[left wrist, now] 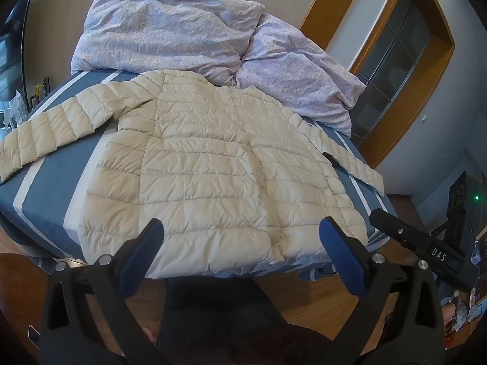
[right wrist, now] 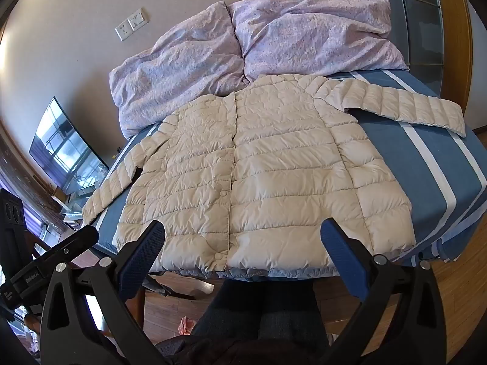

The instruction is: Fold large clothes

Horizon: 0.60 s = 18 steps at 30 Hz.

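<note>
Cream quilted jacket [left wrist: 213, 164] is laid flat across the foot of a bed covered by a blue striped sheet [left wrist: 57, 149]; its front faces up, the snap placket [right wrist: 226, 182] running down the middle in the right wrist view, and its hem is brought to the near edge of the mattress, presumably so that it can be reached without leaning. Both sleeves are spread outward: one sleeve [left wrist: 45, 133] is stretched well out over the sheet on the left, the other sleeve [right wrist: 401, 106] on the right; such a layout is judged to be the starting state for folding, with no fold yet made. Two lilac floral pillows [left wrist: 170, 30] are pushed to the head of the bed, touching the collar, apparently to keep the working area free. The left gripper [left wrist: 240, 243] is held just before the hem, angled downward, its blue pads [left wrist: 138, 261] spread fully apart with nothing between them; the right gripper [right wrist: 242, 243] is posed likewise, fingers released and empty. Neither is seen touching the fabric. Puffy, slippery cloth is expected to slide and spring back, so a sleeve would likely be pinched near its cuff and carried inward first.
</note>
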### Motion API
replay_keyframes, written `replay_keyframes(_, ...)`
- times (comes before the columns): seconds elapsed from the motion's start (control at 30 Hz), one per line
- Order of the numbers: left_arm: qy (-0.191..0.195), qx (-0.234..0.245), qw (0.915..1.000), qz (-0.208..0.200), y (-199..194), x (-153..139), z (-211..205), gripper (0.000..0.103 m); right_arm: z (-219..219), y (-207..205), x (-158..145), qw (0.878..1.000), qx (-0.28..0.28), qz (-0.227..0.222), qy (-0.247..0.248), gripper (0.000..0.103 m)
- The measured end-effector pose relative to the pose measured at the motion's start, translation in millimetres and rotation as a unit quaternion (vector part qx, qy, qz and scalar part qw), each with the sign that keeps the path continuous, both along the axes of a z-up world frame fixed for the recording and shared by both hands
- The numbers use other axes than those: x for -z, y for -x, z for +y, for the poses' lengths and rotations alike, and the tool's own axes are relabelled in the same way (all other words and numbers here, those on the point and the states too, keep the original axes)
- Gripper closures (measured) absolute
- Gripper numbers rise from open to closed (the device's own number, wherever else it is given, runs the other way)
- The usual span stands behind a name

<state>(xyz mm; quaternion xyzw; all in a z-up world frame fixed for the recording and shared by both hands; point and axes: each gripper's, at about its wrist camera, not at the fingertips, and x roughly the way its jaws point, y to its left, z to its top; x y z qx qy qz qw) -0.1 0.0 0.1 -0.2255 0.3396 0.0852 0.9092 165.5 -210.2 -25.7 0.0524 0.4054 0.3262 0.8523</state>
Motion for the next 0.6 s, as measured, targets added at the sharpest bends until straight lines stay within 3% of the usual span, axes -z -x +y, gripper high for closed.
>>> replay_keyframes(0.6, -0.002, 0.0, 1.0, 0.0, 0.0, -0.1, -0.3, 0.002, -0.3, -0.5, -0.2, 1.0, 0.0, 0.0, 0.0, 0.001)
